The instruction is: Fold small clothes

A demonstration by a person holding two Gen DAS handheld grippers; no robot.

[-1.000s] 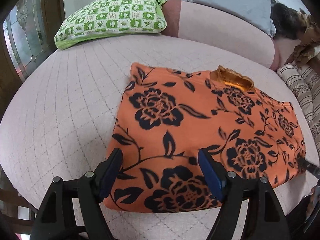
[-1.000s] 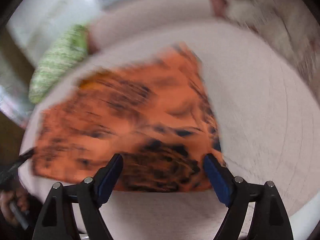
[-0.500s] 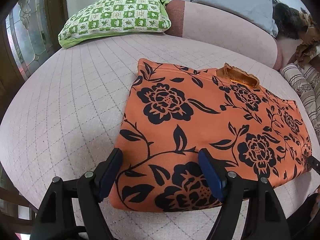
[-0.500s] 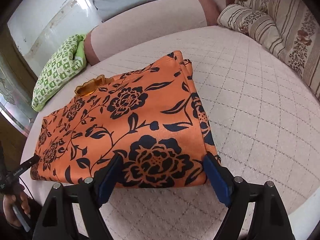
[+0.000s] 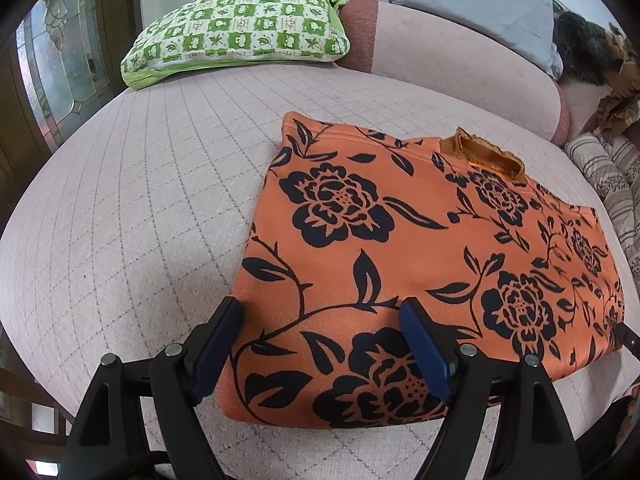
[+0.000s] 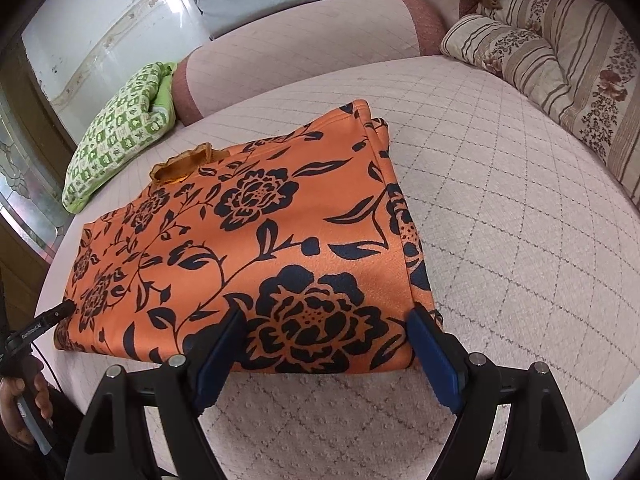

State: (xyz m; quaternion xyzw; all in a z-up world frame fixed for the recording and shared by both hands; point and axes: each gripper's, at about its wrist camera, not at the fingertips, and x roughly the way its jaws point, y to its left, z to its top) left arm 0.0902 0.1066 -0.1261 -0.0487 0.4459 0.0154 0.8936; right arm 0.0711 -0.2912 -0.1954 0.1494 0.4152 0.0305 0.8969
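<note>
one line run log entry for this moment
left gripper: open, over near edge of orange floral garment | right gripper: open, over its near corner | garment: folded flat on pink bed

Bed (image 5: 152, 208), pale pink quilted cover with a diamond grid of stitching. Lying directly on it: orange garment with black floral print (image 5: 400, 264), folded flat near the front edge; green-and-white checked pillow (image 5: 240, 28) at the far left; striped floral bedding (image 6: 560, 52) along the right side.
</note>
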